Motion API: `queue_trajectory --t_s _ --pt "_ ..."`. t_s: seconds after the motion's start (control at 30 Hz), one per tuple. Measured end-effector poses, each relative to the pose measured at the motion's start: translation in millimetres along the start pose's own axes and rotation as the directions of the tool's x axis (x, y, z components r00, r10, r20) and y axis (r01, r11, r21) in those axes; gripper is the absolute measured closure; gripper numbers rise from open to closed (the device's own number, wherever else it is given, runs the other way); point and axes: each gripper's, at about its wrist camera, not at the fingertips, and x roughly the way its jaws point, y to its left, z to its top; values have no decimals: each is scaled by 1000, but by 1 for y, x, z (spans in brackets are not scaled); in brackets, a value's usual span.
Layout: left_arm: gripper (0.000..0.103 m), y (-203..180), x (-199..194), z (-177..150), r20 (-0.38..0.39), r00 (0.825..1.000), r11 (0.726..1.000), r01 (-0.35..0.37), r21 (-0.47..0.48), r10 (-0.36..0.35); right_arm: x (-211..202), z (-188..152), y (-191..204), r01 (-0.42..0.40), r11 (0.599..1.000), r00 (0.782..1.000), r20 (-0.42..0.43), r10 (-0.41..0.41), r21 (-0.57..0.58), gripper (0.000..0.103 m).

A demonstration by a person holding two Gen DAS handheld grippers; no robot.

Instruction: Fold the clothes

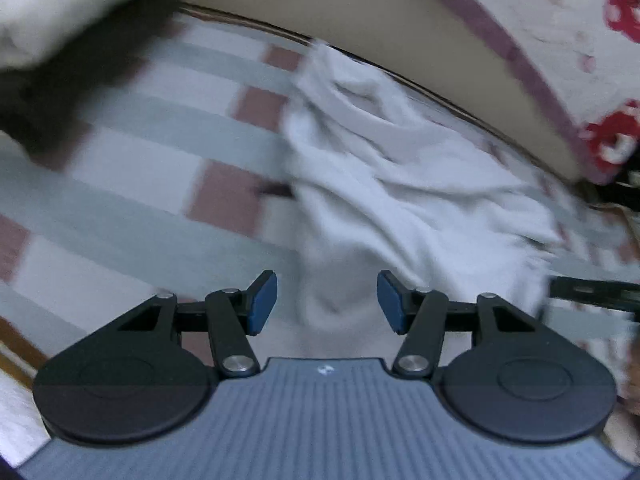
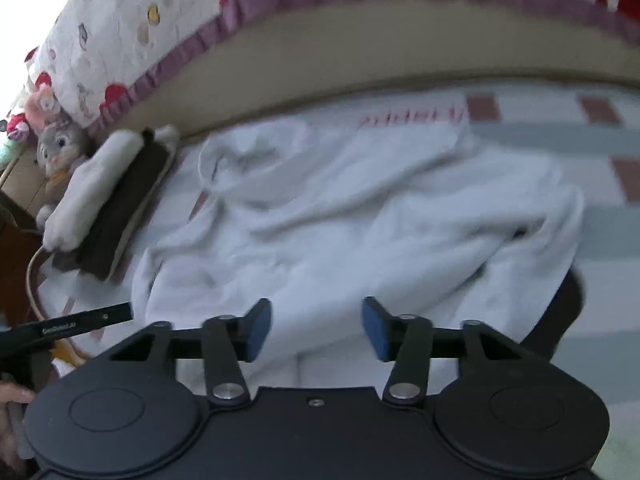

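Tools [image 1: 327, 304] open; garment [image 1: 400, 184] beyond.

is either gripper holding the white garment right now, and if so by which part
Nothing is held. The left gripper and right gripper both have open jaws, with the white garment lying loose on the striped sheet beyond them.

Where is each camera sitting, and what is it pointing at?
Left wrist: on the left gripper, angled down at the white garment on the striped cloth; its open blue-padded fingers show.
Right wrist: on the right gripper, angled down at the same white garment; its open fingers and a bit of a hand show.
Shared: the garment, the striped cloth, the folded pile, the patterned bedspread; each glimpses the other gripper.
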Motion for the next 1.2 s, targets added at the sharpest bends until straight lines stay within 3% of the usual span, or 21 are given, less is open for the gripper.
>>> queue_trajectory --t_s 0.03,0.13,0.23,0.3,0.4,0.47,0.57,0.6,0.73,0.8,0.87,0.97,1.07,1.13,1.2 --pt "46 -5 2 -3 -6 1000 999 26 23 -26 4 -3 -4 58 998 998 -25 -58 24 41" --pt "43 -31 16 -10 -2 999 987 -32 157 33 6 -2 -29 196 970 980 -67 -188 143 40" --pt "43 -44 22 -12 25 998 979 -65 194 61 1 0 -64 237 900 971 -76 -225 365 40" --pt "43 -49 24 -11 43 997 979 -68 194 61 -15 0 -77 253 851 960 -13 -279 460 40" --pt "43 -44 22 -9 50 998 986 -44 163 37 -20 7 -96 169 844 979 11 -203 509 33" --pt "38 -40 27 -11 38 998 987 -55 148 50 -3 16 -114 171 843 985 -85 -148 510 33" --pt "33 -31 42 -15 34 991 986 -132 105 129 13 18 -128 320 831 946 -204 -252 456 33" --pt "33 -27 45 -14 16 993 990 -117 80 116 17 16 -130 332 823 941 -217 -258 461 33" --pt "33 -20 51 -9 -6 999 999 -45 -27 45 30 8 -135 146 798 982 -184 -45 584 33" --pt "35 -16 48 -9 25 999 996 -34 -84 36 32 5 -136 30 785 987 -144 77 619 33" --pt "35 -9 45 -10 44 999 990 7 -141 -1 33 1 -134 -1 773 983 -141 116 634 33" --pt "37 -15 45 -11 34 999 996 -8 -91 11 37 0 -129 65 789 980 -189 65 611 33" --pt "38 -28 45 -13 23 1000 1000 -18 0 18 49 0 -122 83 807 971 -229 67 584 33" --pt "37 -38 50 -14 7 1000 998 -14 59 14 56 3 -110 94 846 967 -252 49 525 24" --pt "31 -45 60 -16 23 998 995 -61 82 59 63 6 -94 104 889 961 -274 25 446 15"
